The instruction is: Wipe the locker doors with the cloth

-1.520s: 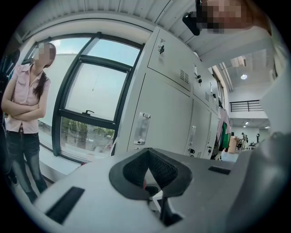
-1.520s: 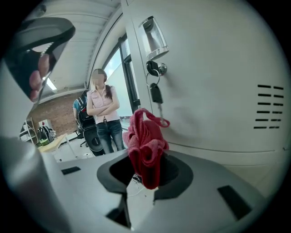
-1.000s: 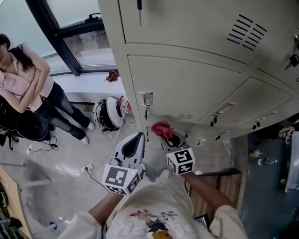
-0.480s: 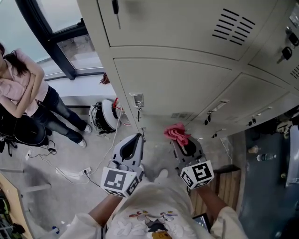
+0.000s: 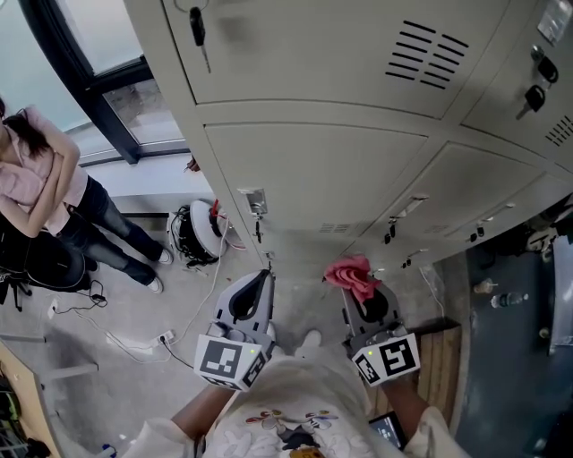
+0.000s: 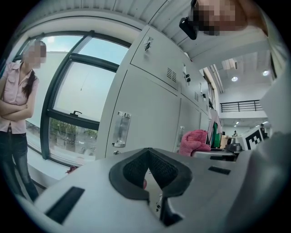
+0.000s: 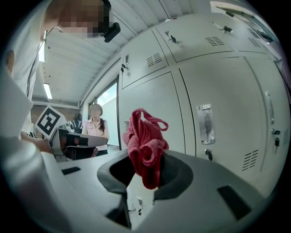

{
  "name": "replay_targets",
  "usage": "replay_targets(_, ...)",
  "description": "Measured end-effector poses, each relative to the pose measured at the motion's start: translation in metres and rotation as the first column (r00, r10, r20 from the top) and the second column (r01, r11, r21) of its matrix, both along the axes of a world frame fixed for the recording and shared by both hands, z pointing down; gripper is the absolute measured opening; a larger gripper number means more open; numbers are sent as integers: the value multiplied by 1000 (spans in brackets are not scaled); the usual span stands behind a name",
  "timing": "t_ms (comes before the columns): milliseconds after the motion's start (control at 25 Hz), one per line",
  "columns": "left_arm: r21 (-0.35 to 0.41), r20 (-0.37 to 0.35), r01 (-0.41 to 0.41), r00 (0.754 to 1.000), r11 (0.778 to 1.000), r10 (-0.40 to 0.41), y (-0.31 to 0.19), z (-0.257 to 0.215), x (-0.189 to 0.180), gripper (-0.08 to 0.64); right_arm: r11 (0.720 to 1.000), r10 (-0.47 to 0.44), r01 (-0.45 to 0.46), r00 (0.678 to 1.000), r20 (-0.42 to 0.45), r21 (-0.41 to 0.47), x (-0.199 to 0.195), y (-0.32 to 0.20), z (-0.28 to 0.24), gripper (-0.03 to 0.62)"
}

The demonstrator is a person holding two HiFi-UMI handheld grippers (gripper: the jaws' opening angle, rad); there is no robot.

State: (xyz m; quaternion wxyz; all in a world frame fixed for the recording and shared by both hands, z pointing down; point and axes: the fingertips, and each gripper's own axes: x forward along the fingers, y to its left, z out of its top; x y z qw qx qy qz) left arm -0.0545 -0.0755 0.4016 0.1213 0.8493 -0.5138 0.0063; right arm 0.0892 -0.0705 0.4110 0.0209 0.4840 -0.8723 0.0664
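The beige locker doors (image 5: 313, 170) rise in front of me, one lower door carrying a small handle plate (image 5: 253, 201). My right gripper (image 5: 360, 288) is shut on a bunched pink-red cloth (image 5: 351, 272), held a little off the doors near the lower row. In the right gripper view the cloth (image 7: 145, 145) sticks up out of the right gripper (image 7: 146, 174), with the locker doors (image 7: 213, 91) behind it. My left gripper (image 5: 264, 277) hangs beside it to the left, shut and empty. The left gripper view shows that left gripper (image 6: 149, 172), the doors (image 6: 145, 113) and the cloth (image 6: 194, 140).
A person (image 5: 40, 192) stands with folded arms at the left by the window (image 5: 98, 36). A cable reel (image 5: 192, 233) and loose cords (image 5: 134, 331) lie on the floor below the locker's end. A key (image 5: 195, 27) hangs in an upper door. Dark shelving (image 5: 519, 295) is at right.
My right gripper has carried the cloth rightward and lower, widening the gap to the left gripper. The left gripper has barely moved.
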Motion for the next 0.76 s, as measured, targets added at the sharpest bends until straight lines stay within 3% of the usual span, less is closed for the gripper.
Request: replay_targets(760, 0, 4, -21, 1000, 1000, 21, 5, -3, 9, 5, 999, 25, -23, 999, 47, -48, 4, 1, 3, 101)
